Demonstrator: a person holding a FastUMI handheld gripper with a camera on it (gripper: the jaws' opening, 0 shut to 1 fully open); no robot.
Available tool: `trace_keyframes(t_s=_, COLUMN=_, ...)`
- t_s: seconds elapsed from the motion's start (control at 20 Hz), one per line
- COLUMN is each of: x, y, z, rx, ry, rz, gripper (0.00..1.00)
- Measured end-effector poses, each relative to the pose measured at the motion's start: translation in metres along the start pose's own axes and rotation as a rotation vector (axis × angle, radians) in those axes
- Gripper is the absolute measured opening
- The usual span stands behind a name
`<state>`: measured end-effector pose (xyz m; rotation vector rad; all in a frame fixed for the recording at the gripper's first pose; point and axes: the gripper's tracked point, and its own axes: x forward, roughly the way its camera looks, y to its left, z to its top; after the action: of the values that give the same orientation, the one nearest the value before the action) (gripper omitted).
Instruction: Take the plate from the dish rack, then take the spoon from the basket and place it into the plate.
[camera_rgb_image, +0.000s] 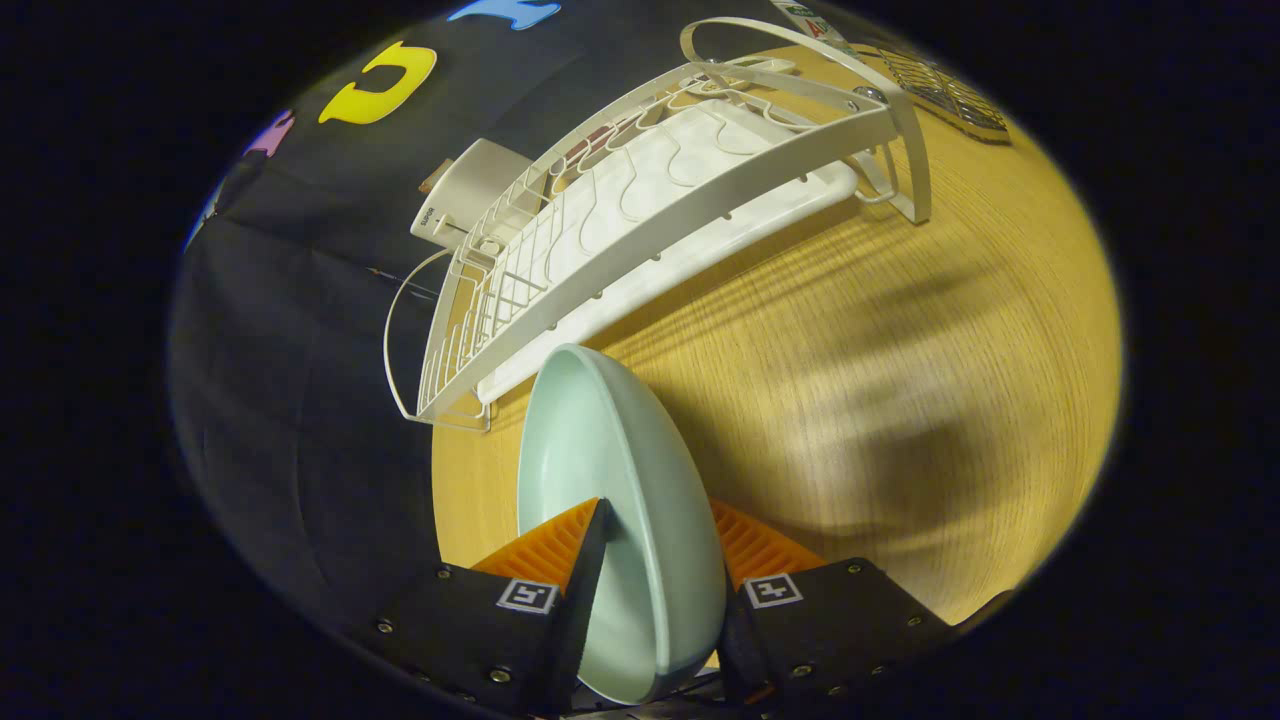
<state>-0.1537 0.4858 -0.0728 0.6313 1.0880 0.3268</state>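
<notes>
A pale green plate (600, 470) stands on edge between my fingers, held up above the wooden table (900, 380). My gripper (655, 540) is shut on the plate, one finger pressing on its hollow face and the other on its underside. Beyond the plate's far rim lies the white wire dish rack (640, 220) on its white drip tray, with no dishes in it. A dark wire basket (945, 95) sits on the table past the rack's far end; I cannot make out a spoon in it.
A small white box (470, 185) stands behind the rack against the black cloth wall. Bare wooden table stretches out beside the rack, crossed by soft shadows.
</notes>
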Motion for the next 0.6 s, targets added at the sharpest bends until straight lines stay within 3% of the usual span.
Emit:
trace_keyframes(t_s=0.1, x=-0.003, y=0.002, z=0.006, rx=0.001, ry=-0.033, rz=-0.001, gripper=0.62)
trace_keyframes(t_s=0.15, x=-0.007, y=0.001, z=0.01, rx=0.0, ry=-0.05, rz=-0.007, gripper=0.77)
trace_keyframes(t_s=0.25, x=-0.011, y=-0.005, z=0.013, rx=-0.017, ry=-0.067, rz=-0.039, gripper=0.93)
trace_keyframes(t_s=0.45, x=-0.023, y=-0.018, z=0.016, rx=-0.11, ry=-0.104, rz=-0.109, gripper=0.97)
trace_keyframes(t_s=0.6, x=-0.054, y=-0.035, z=0.04, rx=-0.247, ry=-0.246, rz=-0.228, gripper=0.97)
